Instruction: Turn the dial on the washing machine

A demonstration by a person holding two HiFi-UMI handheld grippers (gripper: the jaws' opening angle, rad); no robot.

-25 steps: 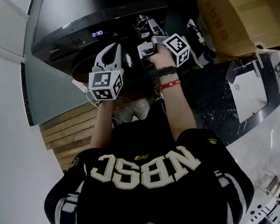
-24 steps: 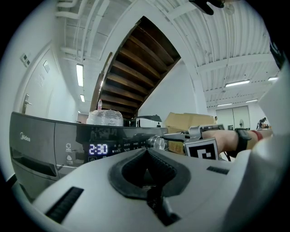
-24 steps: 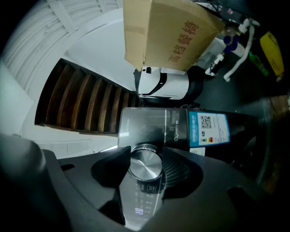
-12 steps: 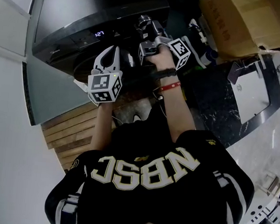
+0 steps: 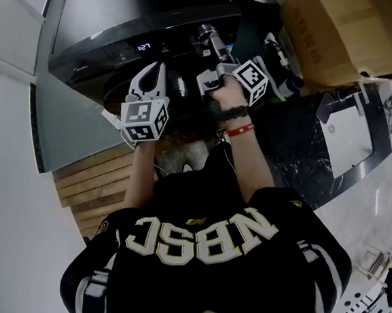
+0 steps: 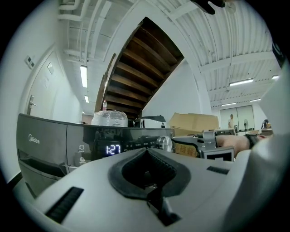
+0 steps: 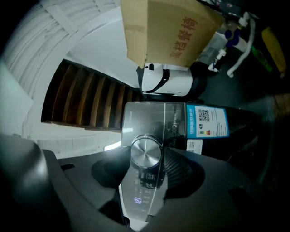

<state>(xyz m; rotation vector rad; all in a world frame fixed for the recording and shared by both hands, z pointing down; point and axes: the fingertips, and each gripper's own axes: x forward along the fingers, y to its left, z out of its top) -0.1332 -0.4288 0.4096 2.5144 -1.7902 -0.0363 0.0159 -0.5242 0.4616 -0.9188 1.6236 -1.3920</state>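
Dial: the brushed-metal dial (image 7: 146, 154) sits on the washing machine's (image 5: 127, 10) dark front panel, just right of the lit display (image 6: 112, 149).
Display: it reads 1:27; a second ago it read 2:30, and it had already changed half a second ago.
Right gripper: the right gripper (image 7: 145, 168) has its jaws spread to either side of the dial, not pinching it, and looks drawn slightly back.
Left gripper: the left gripper (image 6: 149, 181) has its jaws pressed together on nothing and is held below the display, idle.
Meaning: the changed time suggests the turn registered, so the task looks done or nearly so.
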